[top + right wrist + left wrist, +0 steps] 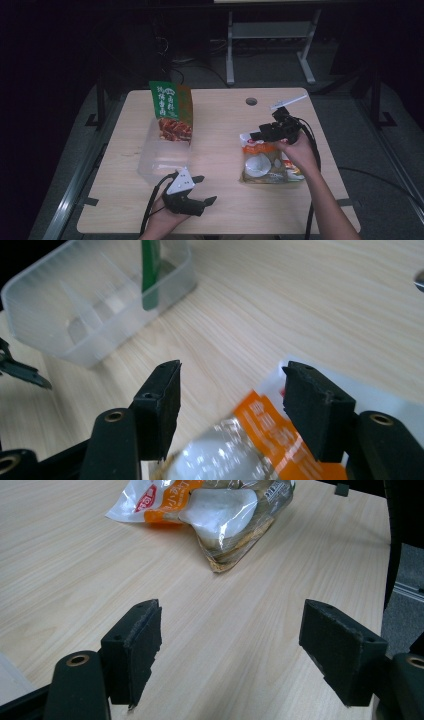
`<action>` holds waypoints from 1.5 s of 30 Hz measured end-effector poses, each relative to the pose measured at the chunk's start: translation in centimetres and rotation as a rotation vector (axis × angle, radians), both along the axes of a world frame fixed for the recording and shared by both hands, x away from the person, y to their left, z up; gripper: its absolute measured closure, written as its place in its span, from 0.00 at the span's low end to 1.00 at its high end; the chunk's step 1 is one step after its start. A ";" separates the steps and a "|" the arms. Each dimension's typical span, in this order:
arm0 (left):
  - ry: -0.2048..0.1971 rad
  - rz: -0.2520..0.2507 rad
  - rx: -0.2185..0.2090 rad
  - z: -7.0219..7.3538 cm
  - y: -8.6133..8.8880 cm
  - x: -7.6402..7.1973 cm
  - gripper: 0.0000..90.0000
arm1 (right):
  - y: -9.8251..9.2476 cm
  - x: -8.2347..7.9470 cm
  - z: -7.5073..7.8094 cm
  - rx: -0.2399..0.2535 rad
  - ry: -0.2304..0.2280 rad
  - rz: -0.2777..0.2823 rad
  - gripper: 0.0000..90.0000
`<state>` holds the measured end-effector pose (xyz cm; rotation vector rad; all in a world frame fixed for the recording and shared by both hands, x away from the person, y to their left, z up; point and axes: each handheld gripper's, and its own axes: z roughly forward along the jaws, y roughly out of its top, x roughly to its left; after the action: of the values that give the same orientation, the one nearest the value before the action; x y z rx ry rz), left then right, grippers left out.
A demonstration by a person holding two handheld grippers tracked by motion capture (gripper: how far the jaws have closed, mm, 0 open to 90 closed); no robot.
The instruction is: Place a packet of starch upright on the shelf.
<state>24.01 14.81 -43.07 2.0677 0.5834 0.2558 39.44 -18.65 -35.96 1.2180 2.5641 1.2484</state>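
where the high view looks down on the wooden table [220, 120], a clear plastic bin [162, 157] sits left of centre with a green and red packet [171, 111] standing upright in its far end, and an orange and clear food bag [267, 162] lies flat on the right side. the left gripper [204, 190] rests low at the near edge, just beside the bin's near corner, its jaws spread and pointing right with nothing in them. the right gripper [251, 135] hovers over the far end of the food bag, held by a hand [300, 149] that covers part of the bag. seen from the left gripper view, the two black jaws stand wide apart over bare wood, and the food bag [220, 515] lies well ahead of them, untouched. seen from the right gripper view, the jaws are parted, with the orange band and white edge of the food bag [270, 435] lying below and between them; the pads do not press on it. the plastic bin [95, 310] sits farther off at upper left with the green packet [150, 270] inside it.
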 end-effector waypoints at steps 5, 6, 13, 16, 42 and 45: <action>0.001 -0.001 0.000 -0.1 -0.1 0.0 0.27 | -2.0 -0.8 -0.4 -0.032 0.017 -0.041 0.45; 0.001 -0.005 0.004 0.0 -0.1 0.0 0.27 | -2.0 -0.8 -0.4 -0.032 0.017 -0.041 0.45; 0.001 -0.008 -0.003 -0.1 -0.4 0.0 0.27 | -4.0 -1.2 -1.2 -0.061 0.034 -0.073 0.44; 0.006 -0.006 -0.004 -0.1 -0.4 0.0 0.27 | -4.6 -1.2 -1.6 -0.081 0.042 -0.087 0.43; 0.019 -0.014 -0.014 -0.3 -0.7 0.0 0.28 | -4.6 0.2 -6.1 -0.072 0.180 -0.104 0.71; 0.021 -0.017 -0.006 -0.3 -0.7 0.1 0.28 | -4.3 0.2 -6.0 -0.054 0.173 -0.100 0.83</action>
<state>24.08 14.10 -43.34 2.0712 0.5785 0.2221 39.62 -22.98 -42.00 1.4841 2.5947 1.0927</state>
